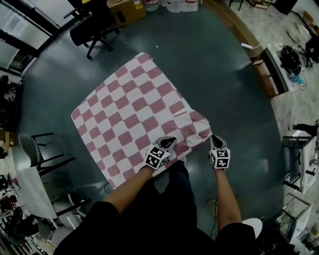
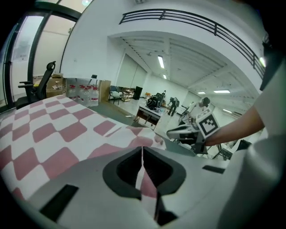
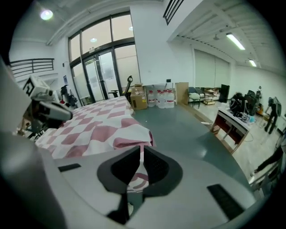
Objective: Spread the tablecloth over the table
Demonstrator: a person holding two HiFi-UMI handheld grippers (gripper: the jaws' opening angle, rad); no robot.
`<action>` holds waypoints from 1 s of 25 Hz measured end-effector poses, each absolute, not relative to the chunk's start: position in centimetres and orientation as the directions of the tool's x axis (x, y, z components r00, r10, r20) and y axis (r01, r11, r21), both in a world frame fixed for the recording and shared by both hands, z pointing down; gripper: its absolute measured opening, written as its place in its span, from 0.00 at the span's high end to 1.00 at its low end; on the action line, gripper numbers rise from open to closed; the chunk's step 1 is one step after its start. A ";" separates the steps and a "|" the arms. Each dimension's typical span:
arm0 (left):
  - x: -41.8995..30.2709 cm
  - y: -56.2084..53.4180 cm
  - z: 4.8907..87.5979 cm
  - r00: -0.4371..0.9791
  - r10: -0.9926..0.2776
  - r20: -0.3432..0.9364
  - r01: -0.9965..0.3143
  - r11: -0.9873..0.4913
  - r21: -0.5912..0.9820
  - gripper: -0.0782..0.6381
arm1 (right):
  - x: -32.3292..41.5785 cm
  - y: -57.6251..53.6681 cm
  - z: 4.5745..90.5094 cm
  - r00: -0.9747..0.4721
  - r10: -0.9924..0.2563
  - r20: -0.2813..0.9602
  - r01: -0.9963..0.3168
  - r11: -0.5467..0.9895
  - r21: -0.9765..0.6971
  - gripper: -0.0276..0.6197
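The tablecloth (image 1: 134,109) is a red-and-white check, lying mostly flat on the large round dark-green table (image 1: 224,64), set cornerwise to the person. Its near right corner is rumpled, with a fold humped up beside the right gripper. The rest of the cloth shows only shallow wrinkles.

Both grippers have the cloth's near edge. The left gripper (image 1: 169,141) has its jaws pressed together on a thin pinch of fabric, which runs up between them in the left gripper view. The right gripper (image 1: 214,138) is likewise clamped tight on the bunched corner, with a red-striped fold caught between its pads (image 3: 134,163).

The far corner of the cloth stops well short of the table's far rim. A broad stretch of bare tabletop lies to the right and beyond the cloth. Past the far rim stand a black office chair (image 1: 97,30), a cardboard box (image 1: 127,10) and a row of water bottles (image 1: 174,5). A low wooden bench (image 1: 266,77) stands off the right rim, and a grey chair (image 1: 32,152) sits at the left.
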State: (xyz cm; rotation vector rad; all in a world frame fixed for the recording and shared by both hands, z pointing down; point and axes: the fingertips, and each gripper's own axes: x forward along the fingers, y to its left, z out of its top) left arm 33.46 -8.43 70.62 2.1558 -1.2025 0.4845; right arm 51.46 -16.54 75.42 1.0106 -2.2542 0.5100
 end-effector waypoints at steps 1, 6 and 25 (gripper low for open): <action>34.1 -9.7 70.6 0.517 -0.628 0.581 -0.855 -0.402 0.326 0.87 | 51.6 -16.6 75.7 -0.543 -0.508 0.669 -0.737 0.669 -0.090 0.92; 35.8 -14.1 71.6 0.507 -0.613 0.606 -0.859 -0.414 0.300 0.87 | 51.6 -15.0 78.6 -0.603 -0.356 0.714 -0.611 0.782 -0.126 0.74; 37.2 -20.2 78.2 0.432 -0.502 0.749 -0.892 -0.360 0.273 0.73 | 53.8 -14.0 79.1 -0.605 -0.217 0.766 -0.395 0.917 -0.052 0.93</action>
